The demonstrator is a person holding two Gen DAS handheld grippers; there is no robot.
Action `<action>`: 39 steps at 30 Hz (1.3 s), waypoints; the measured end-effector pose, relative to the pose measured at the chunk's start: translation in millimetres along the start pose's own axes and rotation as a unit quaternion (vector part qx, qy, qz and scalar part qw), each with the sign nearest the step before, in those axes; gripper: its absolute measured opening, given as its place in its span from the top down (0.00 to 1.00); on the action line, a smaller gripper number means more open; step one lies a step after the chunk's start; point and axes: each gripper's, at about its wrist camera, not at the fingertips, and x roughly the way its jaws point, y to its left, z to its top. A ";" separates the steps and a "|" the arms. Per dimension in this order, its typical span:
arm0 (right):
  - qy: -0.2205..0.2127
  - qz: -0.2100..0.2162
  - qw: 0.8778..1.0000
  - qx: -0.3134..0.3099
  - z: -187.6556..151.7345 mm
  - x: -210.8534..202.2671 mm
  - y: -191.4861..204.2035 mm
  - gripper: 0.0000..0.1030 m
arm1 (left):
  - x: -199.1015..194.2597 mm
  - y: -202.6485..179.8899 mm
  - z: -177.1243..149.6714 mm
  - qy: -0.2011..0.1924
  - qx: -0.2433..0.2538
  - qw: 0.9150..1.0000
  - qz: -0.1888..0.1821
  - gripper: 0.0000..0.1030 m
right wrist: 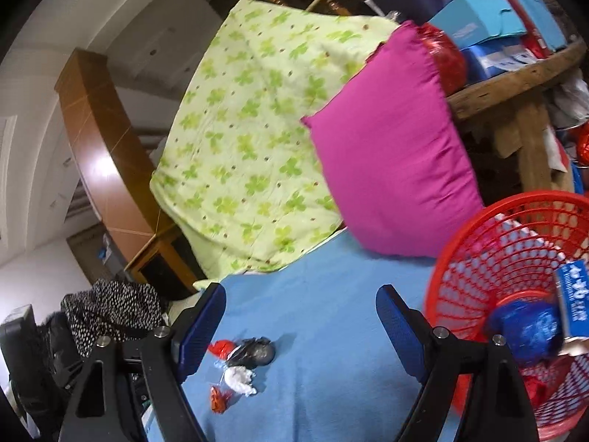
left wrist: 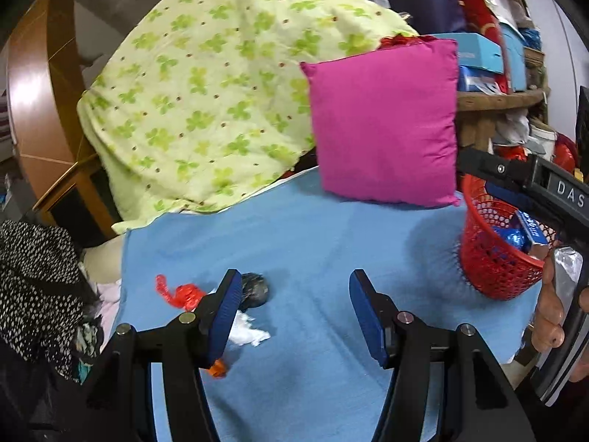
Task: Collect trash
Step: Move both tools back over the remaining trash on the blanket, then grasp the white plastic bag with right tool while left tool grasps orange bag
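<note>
Both my grippers hang over the blue sheet (left wrist: 313, 243) with jaws apart and nothing between them: left gripper (left wrist: 294, 305), right gripper (right wrist: 302, 320). The trash (red wrapper (left wrist: 180, 294), black wad (left wrist: 256, 289), white tissue (left wrist: 246, 331)) lies together ahead; the red basket (left wrist: 493, 258) stands to the right, already holding scraps

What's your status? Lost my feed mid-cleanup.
Left gripper open, empty. Right gripper open, empty. Four scraps remain on blue sheet; red basket partly filled. Nothing blocking.
</note>
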 end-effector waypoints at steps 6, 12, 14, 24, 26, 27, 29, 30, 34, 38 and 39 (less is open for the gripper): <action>0.021 0.007 1.000 -0.016 -14.1 21.3 20.6 0.16 | -1.1 21.8 -9.4 0.002 -0.016 1.000 0.011 0.40; 0.039 0.012 0.999 -0.026 -26.5 38.0 35.6 0.16 | -0.4 41.5 -21.6 0.008 -0.030 0.999 0.024 0.39; 0.046 0.014 0.998 -0.029 -31.3 43.7 40.3 0.16 | 1.6 48.5 -26.1 0.012 -0.036 0.999 0.028 0.39; 0.080 0.022 0.995 -0.052 -54.6 71.1 68.8 0.16 | 13.1 87.3 -54.2 0.033 -0.065 0.996 0.050 0.38; 0.088 0.023 0.994 -0.057 -59.5 77.5 74.5 0.16 | 15.9 94.7 -60.0 0.038 -0.070 0.995 0.054 0.38; 0.091 0.022 0.994 -0.060 -61.9 80.1 76.7 0.16 | 17.7 99.0 -63.5 0.042 -0.073 0.995 0.056 0.38; 0.101 0.022 0.992 -0.066 -68.5 86.8 81.8 0.16 | 22.2 109.3 -71.8 0.050 -0.081 0.994 0.058 0.38; 0.107 0.021 0.992 -0.068 -71.6 89.9 84.0 0.16 | 24.3 115.7 -77.2 0.055 -0.087 0.993 0.060 0.38; 0.139 0.015 0.987 -0.084 -86.1 107.3 93.9 0.16 | 35.7 143.1 -101.9 0.083 -0.114 0.988 0.067 0.38; 0.183 0.009 0.977 -0.105 -105.9 132.5 103.7 0.16 | 50.3 172.3 -131.1 0.123 -0.149 0.978 0.075 0.38; 0.192 0.008 0.975 -0.108 -110.1 137.0 105.8 0.16 | 53.4 178.7 -138.3 0.131 -0.158 0.976 0.076 0.38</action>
